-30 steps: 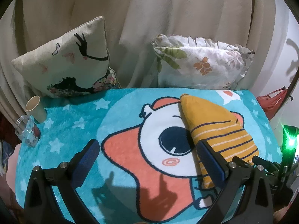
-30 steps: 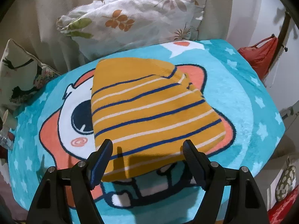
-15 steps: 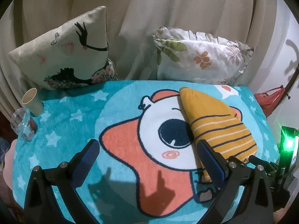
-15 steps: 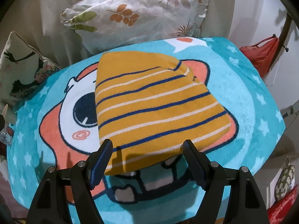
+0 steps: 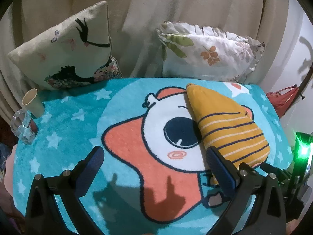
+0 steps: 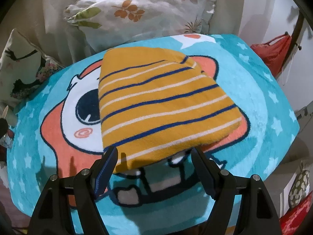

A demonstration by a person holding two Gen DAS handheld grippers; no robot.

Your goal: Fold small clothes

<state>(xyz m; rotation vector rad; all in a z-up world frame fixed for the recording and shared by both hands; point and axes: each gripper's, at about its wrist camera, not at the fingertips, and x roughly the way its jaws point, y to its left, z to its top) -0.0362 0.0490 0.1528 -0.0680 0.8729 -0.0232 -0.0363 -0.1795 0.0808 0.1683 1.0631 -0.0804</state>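
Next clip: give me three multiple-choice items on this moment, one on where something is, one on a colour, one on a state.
1. Where does the paper cup stand?
A. on the striped garment
B. at the left edge of the blanket, beside a clear jar
C. between the two pillows

2. What colour is the folded garment?
A. mustard yellow with navy and pale stripes
B. plain red
C. green with white dots

3. How does the right gripper stand?
A. shut on the garment
B. shut on the cup
C. jaws open, holding nothing

Answers: 1 B, the cup stands next to the jar on the blanket. 2 A, the stripes show plainly. 3 C, the jaws stand apart before the garment's near edge.
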